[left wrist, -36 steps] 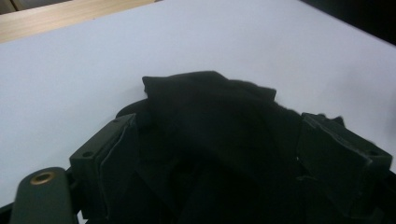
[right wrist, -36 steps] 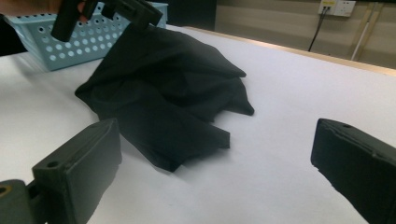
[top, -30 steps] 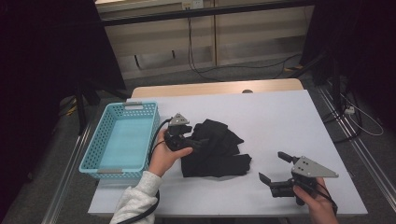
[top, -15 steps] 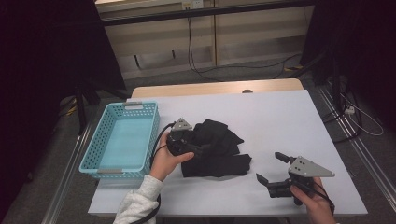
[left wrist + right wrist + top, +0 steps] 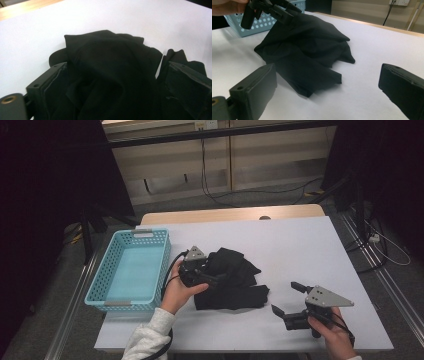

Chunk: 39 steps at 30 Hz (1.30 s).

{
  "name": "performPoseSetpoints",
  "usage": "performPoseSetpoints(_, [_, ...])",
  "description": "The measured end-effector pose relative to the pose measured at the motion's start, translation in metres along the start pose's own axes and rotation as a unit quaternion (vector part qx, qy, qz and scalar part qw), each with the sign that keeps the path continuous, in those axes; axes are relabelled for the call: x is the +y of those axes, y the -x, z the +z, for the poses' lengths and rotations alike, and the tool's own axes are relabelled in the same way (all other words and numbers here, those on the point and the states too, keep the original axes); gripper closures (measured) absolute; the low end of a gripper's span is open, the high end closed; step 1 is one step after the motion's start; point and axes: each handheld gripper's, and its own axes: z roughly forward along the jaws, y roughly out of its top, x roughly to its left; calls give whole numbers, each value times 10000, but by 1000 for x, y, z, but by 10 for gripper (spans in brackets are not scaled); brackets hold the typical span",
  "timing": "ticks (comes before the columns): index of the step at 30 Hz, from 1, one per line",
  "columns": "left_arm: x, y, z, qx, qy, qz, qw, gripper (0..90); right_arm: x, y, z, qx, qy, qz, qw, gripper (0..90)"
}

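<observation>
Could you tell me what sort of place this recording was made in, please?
Probably a lab or workshop set up for recording, not a home: a plain white table holding a cloth and basket, loose cables on the floor, metal rails alongside.

Left gripper (image 5: 115,82) is right down on the black cloth (image 5: 110,65), its 2 black jaws spread wide, 1 at each side of the bunched-up mound. Folds of fabric bulge up between them and touch both inner faces. White table (image 5: 37,32) lies beyond, with a wooden edge (image 5: 22,10) at the far left corner.
</observation>
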Motion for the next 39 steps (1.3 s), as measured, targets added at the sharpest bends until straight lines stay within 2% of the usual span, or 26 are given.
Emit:
performPoseSetpoints(4, [1, 1, 0, 40, 28, 68, 10000, 49, -1, 0, 1, 33, -25, -20, 10000, 6])
performPoseSetpoints(6, [2, 2, 0, 5, 69, -18, 10000, 51, 0, 0, 0, 33, 10, -12, 10000, 6])
performPoseSetpoints(9, [3, 3, -1, 24, 83, 46, 10000, 52, 0, 0, -1, 42, 10, -4, 10000, 6])
performPoseSetpoints(11, [5, 4, -1, 44, 126, -3, 9999, 51, 0, 0, -1, 34, 9, -3, 10000, 6])
performPoseSetpoints(13, [6, 5, -1, 1, 108, 30, 9999, 63, 0, 0, -1, 37, 24, 1, 10000, 6])
performPoseSetpoints(15, [6, 5, -1, -21, 131, -22, 9999, 78, 0, 0, -1, 40, 3, -19, 10000, 6])
performPoseSetpoints(18, [6, 6, -2, 25, 62, -5, 10000, 95, 0, -1, 0, 50, 1, -17, 10000, 6])
performPoseSetpoints(21, [8, 8, -2, -33, 64, 43, 10000, 122, 0, -1, 1, 44, -7, -15, 10000, 6])
performPoseSetpoints(24, [11, 11, 0, -112, 181, 5, 9998, 126, 0, 0, 0, 20, -9, -14, 10000, 6])
performPoseSetpoints(25, [12, 12, 1, -114, 187, 51, 9997, 126, 0, 0, 0, 18, -12, -5, 10000, 6])
performPoseSetpoints(28, [14, 15, 7, -74, 160, 177, 9997, 143, -1, 0, -3, -5, -4, -5, 10000, 6])
performPoseSetpoints(31, [13, 19, 14, -169, 87, 255, 9995, 158, -1, 0, -4, -27, -4, -6, 10000, 6])
performPoseSetpoints(35, [7, 20, 27, -214, -105, 269, 9994, 157, -2, 0, -7, -57, -1, 6, 10000, 6])
performPoseSetpoints(39, [-3, 16, 38, -46, -348, 243, 9991, 170, -3, 1, -8, -96, -9, 24, 10000, 6])
